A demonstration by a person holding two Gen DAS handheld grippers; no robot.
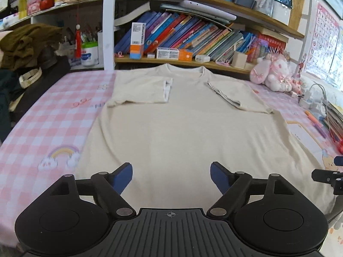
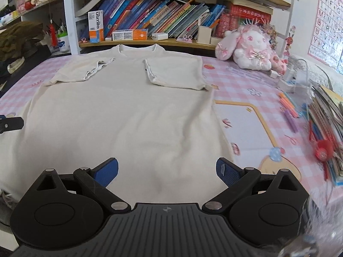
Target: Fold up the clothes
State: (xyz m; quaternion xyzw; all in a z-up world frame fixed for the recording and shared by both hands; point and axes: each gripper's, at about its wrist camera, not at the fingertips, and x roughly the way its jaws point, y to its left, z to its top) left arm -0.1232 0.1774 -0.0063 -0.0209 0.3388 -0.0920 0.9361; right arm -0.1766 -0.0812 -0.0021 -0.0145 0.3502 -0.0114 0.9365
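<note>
Left gripper (image 1: 171, 176) alone shows rainbow print (image 1: 62, 152).

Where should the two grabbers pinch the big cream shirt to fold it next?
Probably the bottom hem of the cream T-shirt, one corner each, coming in low from the near side. Both sleeves are already folded inward, and the open left gripper and right gripper hover just above that near edge.

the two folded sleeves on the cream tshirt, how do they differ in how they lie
The left sleeve lies folded across the t-shirt with its cuff slanting and rumpled; the right sleeve lies flatter, its cuff edge straighter and running nearly up-down in the right wrist view. The left sleeve's cuff shows more white lining than the right's. Both are folded inward onto the chest, below the collar.
</note>
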